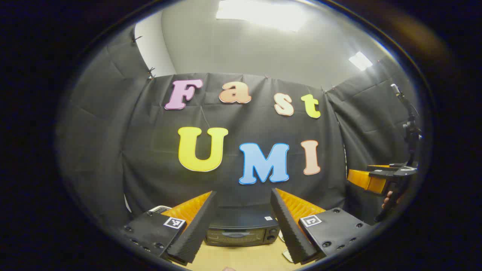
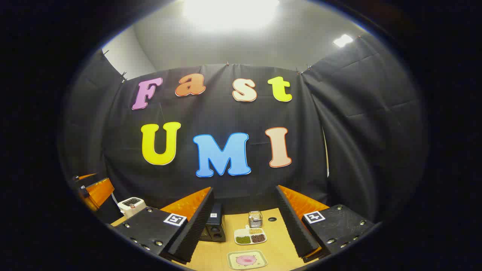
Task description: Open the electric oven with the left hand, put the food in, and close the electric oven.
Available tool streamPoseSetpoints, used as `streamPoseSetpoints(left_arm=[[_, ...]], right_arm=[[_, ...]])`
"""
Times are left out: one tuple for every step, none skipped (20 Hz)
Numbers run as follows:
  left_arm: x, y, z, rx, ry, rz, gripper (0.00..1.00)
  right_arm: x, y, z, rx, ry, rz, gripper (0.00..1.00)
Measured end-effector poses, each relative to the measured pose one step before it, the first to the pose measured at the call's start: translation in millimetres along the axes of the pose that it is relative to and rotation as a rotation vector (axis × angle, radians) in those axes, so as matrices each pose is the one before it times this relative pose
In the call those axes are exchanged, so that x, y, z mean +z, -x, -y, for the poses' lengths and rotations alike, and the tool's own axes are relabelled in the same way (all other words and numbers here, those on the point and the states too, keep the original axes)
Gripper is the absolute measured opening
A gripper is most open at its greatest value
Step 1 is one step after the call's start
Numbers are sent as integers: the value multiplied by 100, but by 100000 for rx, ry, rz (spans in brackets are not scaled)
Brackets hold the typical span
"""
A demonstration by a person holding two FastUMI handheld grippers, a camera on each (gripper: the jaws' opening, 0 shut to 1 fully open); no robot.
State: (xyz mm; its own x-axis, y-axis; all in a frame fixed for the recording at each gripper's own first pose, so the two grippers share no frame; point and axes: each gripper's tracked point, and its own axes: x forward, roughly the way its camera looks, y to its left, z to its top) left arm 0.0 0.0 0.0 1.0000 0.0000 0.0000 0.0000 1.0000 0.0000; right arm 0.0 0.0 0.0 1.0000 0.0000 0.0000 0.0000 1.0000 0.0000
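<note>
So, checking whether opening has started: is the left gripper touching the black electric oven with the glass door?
Apart. In the left gripper view the left gripper hangs open above the wooden table, and the oven sits farther back, between its fingers.

The left gripper (image 1: pixel 243 222) is held level, its jaws spread wide with nothing between them. The right gripper (image 2: pixel 244 226) is likewise parted and empty, and shows at the far right of the left gripper view, a hand (image 1: pixel 389 199) on its grip.
</note>
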Motion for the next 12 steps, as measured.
streamPoseSetpoints(left_arm=[[195, -109, 322, 1042, 81, 592, 96], [-100, -173, 321, 1000, -17, 198, 95], [-121, -250, 406, 784, -131, -335, 96], [-407, -144, 524, 495, -132, -779, 96], [-33, -233, 375, 566, -55, -754, 97], [-66, -280, 360, 661, 221, -583, 98], [128, -223, 380, 646, -5, -384, 95], [69, -73, 245, 661, -90, -146, 95], [172, -98, 156, 944, -167, -76, 98], [-32, -46, 194, 1057, -143, 25, 98], [-89, -114, 231, 705, 83, -521, 98], [-222, -203, 391, 46, 71, -745, 95]], right_arm=[[307, -205, 406, 311, 104, 680, 97], [54, -117, 313, 810, 365, 555, 98], [-92, -253, 148, 1161, 536, -235, 97], [-277, -288, 192, 1305, 273, -769, 97], [-95, -240, 160, 1152, -79, -795, 97], [-36, -212, 228, 1013, -298, -514, 97], [139, -70, 239, 939, -348, 124, 97], [235, -129, 362, 618, -427, 733, 97], [150, -59, 315, 517, -131, 688, 97], [-169, -239, 271, 549, 111, 143, 97], [-227, -200, 244, 504, 261, -706, 97], [-123, -199, 126, 768, 180, -439, 97]])
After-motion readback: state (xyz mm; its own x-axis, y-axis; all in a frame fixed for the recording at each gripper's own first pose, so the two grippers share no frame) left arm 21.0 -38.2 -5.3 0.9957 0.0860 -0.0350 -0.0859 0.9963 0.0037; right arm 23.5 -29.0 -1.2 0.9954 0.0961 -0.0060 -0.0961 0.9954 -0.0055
